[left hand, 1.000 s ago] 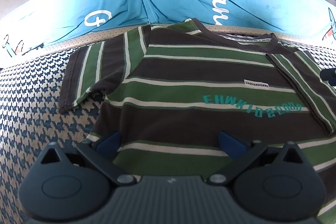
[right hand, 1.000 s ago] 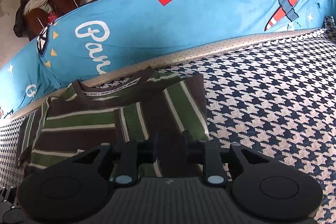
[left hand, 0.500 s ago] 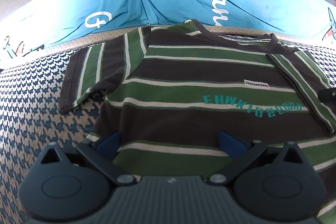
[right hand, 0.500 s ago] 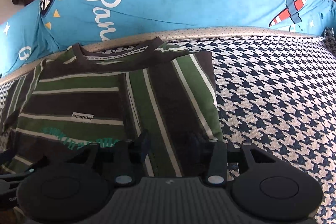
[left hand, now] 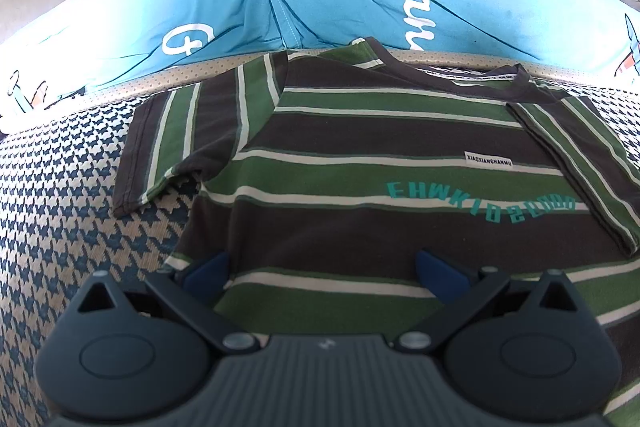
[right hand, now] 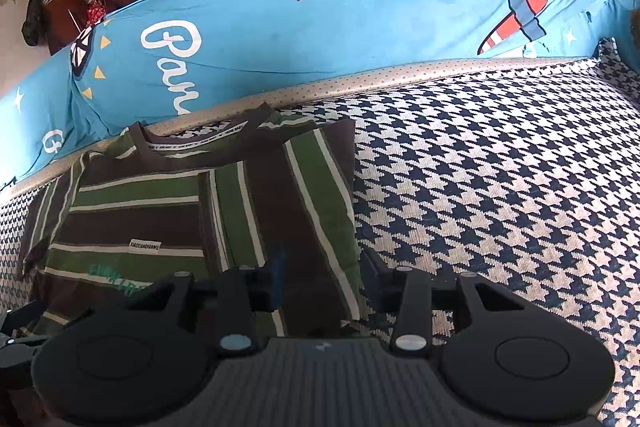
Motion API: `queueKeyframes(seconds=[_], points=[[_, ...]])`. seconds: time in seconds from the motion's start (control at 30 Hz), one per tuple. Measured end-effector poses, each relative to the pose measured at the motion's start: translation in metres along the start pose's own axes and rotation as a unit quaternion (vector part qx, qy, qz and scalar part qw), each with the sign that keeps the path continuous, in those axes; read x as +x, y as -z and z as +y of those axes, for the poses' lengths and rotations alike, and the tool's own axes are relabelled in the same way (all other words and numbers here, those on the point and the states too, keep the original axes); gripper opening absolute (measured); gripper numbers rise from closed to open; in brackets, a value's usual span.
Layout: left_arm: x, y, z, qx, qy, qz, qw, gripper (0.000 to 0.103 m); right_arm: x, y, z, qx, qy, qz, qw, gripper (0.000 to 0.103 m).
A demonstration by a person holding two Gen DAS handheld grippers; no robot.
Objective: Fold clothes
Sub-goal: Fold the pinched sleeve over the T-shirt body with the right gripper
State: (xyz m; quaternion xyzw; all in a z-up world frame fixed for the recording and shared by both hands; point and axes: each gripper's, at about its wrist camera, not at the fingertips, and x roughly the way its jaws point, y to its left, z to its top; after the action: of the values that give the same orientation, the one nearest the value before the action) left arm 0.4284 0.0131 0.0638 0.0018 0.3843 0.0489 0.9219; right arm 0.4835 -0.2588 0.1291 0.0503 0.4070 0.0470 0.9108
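- Left gripper (left hand: 322,269): jaws wide apart, nothing between them, low over the bottom part of the striped T-shirt (left hand: 360,163), likely ready to pinch cloth there.
- Right gripper (right hand: 322,277): jaws partly apart, one on each side of the shirt's folded right edge, not squeezing it.
- Right sleeve (right hand: 288,195): folded in over the chest, making that side a straight edge.
- Left sleeve (left hand: 180,143): spread out flat, so only half tidy.
- Shirt front-up on the checked mat (right hand: 480,187), collar near the blue cushion (right hand: 360,27).
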Motion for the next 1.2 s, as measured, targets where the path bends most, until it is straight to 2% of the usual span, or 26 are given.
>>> queueKeyframes(seconds=[0.1,0.23,0.37,0.5,0.7,0.77,0.83,0.9,0.97,1.07,1.13,1.2], points=[[0.0,0.0,0.0,0.0,0.0,-0.001,1.0,0.103,0.002,0.003,0.006,-0.016,0.002,0.005,1.0,0.034],[0.0,0.001,0.0,0.0,0.0,-0.002,1.0,0.103,0.015,0.019,0.018,-0.054,0.024,0.04,0.997,0.035],[0.0,0.001,0.0,0.0,0.001,-0.002,1.0,0.103,0.015,0.024,0.032,-0.1,0.05,0.033,0.993,0.035],[0.0,0.001,0.001,0.0,0.001,-0.002,1.0,0.103,0.013,0.02,0.035,-0.08,0.06,0.034,0.994,0.035],[-0.001,-0.001,0.002,-0.003,0.002,0.004,1.0,0.103,0.002,0.016,0.049,-0.041,0.029,0.029,0.998,0.04],[-0.001,-0.002,0.002,-0.004,0.002,0.007,1.0,0.103,-0.002,0.017,0.057,-0.033,0.019,0.027,0.999,0.043],[-0.002,-0.003,0.003,-0.005,0.003,0.009,0.9999,0.103,-0.006,0.019,0.062,-0.022,0.011,0.03,0.999,0.051],[-0.002,-0.005,0.005,-0.01,0.001,0.014,0.9998,0.103,-0.009,0.021,0.067,-0.01,0.004,0.033,0.999,0.055],[-0.004,-0.007,0.009,-0.016,-0.002,0.018,0.9997,0.103,-0.012,0.026,0.067,0.017,-0.011,0.042,0.999,0.057],[-0.006,-0.011,0.017,-0.031,-0.005,0.016,0.9994,0.103,-0.01,0.033,0.065,0.066,-0.036,0.071,0.995,0.068],[-0.009,-0.014,0.024,-0.041,-0.006,0.014,0.9991,0.103,-0.004,0.038,0.065,0.084,-0.053,0.088,0.991,0.068],[-0.012,-0.018,0.031,-0.051,-0.007,0.01,0.9986,0.103,0.003,0.04,0.07,0.081,-0.048,0.099,0.991,0.068]])
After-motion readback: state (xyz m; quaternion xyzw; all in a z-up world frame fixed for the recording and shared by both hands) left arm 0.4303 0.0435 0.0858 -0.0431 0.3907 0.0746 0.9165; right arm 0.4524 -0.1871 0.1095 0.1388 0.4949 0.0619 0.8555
